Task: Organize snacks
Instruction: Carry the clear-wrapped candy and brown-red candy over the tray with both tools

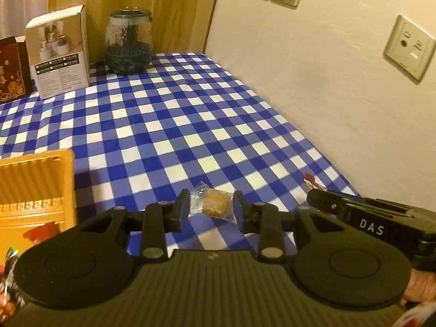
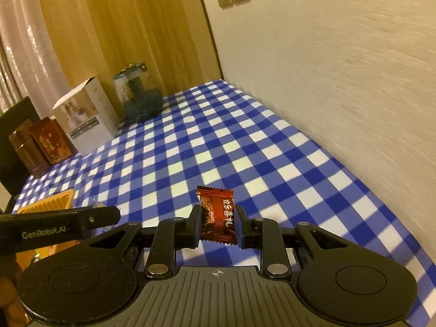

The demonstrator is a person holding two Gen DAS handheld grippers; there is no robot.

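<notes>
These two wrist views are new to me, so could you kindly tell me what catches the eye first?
Each gripper pinches a wrapped snack: the left gripper has a clear-wrapped biscuit, the right gripper a red-brown candy. Under both spreads a blue-and-white checked tablecloth. An orange tray sits at its left, and a dark green glass jar stands at the far end.

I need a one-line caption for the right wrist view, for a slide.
Right gripper shut on a red-brown wrapped candy above the blue checked tablecloth.

White box (image 1: 61, 54), glass jar (image 1: 128, 44), checked cloth (image 1: 169, 114)
</notes>
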